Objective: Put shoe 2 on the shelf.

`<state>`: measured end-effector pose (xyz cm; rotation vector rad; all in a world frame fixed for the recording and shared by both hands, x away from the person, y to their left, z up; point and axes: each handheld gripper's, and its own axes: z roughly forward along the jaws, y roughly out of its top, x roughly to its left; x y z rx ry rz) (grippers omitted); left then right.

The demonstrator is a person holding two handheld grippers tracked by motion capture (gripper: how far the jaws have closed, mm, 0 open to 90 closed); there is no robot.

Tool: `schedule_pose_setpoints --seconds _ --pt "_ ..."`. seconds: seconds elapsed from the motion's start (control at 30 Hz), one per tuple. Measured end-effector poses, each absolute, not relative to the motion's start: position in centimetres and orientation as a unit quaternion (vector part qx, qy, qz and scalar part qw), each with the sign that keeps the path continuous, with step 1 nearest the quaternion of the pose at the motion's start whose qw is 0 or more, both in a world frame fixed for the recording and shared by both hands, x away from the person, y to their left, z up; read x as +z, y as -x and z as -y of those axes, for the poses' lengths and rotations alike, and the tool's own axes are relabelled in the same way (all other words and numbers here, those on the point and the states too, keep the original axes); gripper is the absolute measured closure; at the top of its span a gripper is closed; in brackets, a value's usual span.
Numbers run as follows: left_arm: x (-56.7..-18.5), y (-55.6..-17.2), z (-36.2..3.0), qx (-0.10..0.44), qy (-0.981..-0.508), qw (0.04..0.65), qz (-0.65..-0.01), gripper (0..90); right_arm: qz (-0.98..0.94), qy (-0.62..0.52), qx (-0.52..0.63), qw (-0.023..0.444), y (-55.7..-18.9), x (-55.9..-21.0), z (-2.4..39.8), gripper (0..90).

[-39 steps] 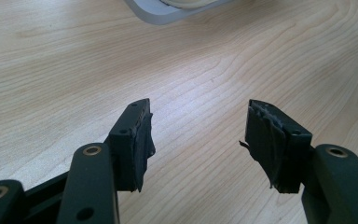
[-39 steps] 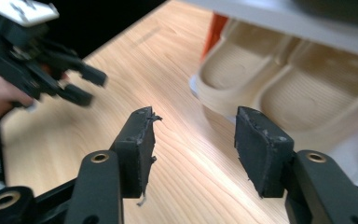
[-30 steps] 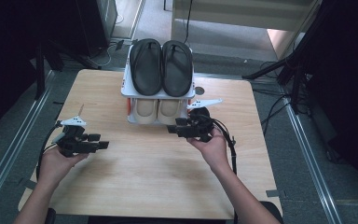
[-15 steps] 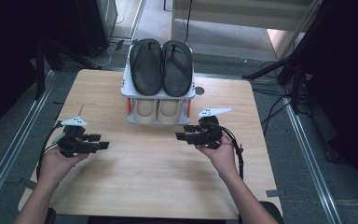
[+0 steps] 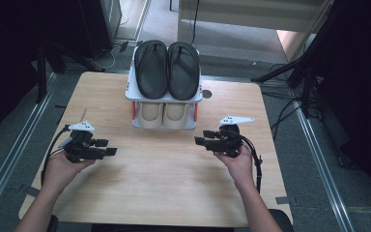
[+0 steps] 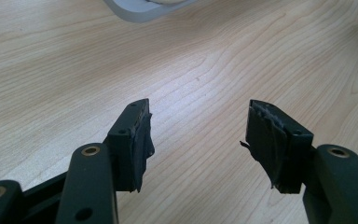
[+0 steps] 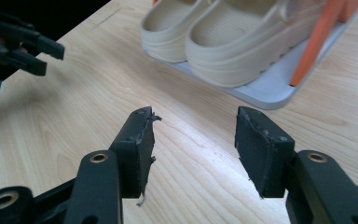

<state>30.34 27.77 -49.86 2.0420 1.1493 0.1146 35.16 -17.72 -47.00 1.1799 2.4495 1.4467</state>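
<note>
Tongs held low over the table: left tongs and right tongs both gape wide, empty. Beyond them stands the shoe rack, beige shoes below, black sandals on top.

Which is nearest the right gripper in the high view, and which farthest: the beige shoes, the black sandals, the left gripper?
1. Beige shoes, lower shelf, just up-left of the right gripper.
2. Black sandals, top shelf, farther back.
3. Left gripper, across the table.
</note>
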Motion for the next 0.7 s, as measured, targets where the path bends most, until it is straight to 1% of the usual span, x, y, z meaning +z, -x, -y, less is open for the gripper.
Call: schedule_pose_setpoints --seconds 0.17,0.7 --pt "-49.90 -30.46 -27.84 0.043 -0.801 0.388 -0.455 40.7 -0.791 -0.394 0.467 0.033 -35.68 -47.33 18.07 48.3" --pt "-49.97 -30.67 -27.62 0.036 -0.793 0.390 -0.467 38.2 -0.800 -0.390 0.455 0.036 -35.56 -47.53 17.57 48.0"
